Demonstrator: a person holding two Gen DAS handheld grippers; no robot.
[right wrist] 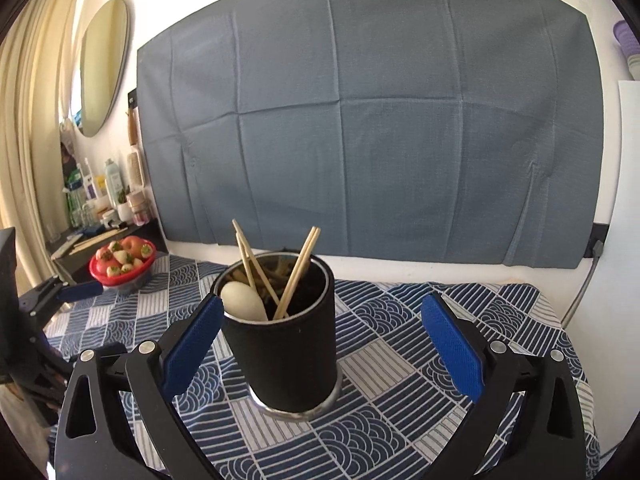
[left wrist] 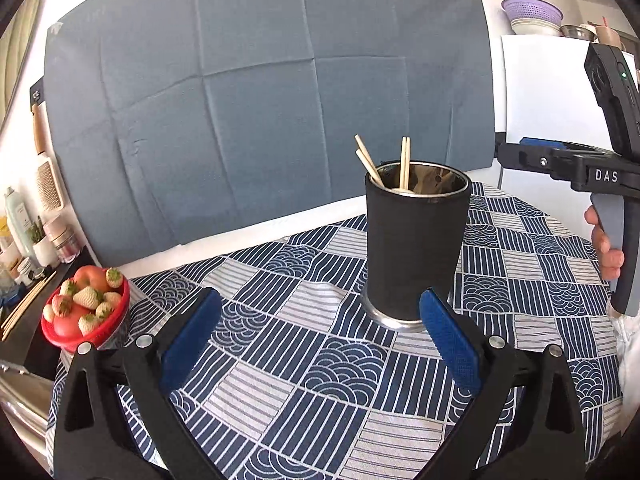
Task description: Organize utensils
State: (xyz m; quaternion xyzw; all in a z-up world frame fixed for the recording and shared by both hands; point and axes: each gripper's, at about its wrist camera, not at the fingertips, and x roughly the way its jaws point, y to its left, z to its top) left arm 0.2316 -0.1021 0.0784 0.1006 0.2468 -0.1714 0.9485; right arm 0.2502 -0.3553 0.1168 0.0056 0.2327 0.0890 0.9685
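Note:
A black-sleeved metal cup (left wrist: pixel 416 240) stands upright on the patterned tablecloth (left wrist: pixel 300 360). Wooden chopsticks (left wrist: pixel 405 162) stick out of it. In the right wrist view the cup (right wrist: pixel 284 344) holds the chopsticks (right wrist: pixel 298 272) and a white spoon (right wrist: pixel 242 300). My left gripper (left wrist: pixel 320 332) is open and empty, just in front of the cup and to its left. My right gripper (right wrist: pixel 322 336) is open and empty, its left finger close beside the cup's rim. The right gripper's body (left wrist: pixel 592 168) shows at the right edge of the left wrist view.
A red bowl of strawberries and apples (left wrist: pixel 86 308) sits at the table's left edge. A dark side shelf (right wrist: pixel 104 232) with bottles and spare chopsticks stands further left. A grey cloth (right wrist: pixel 360 140) hangs on the wall behind. A white fridge (left wrist: pixel 540 100) is at right.

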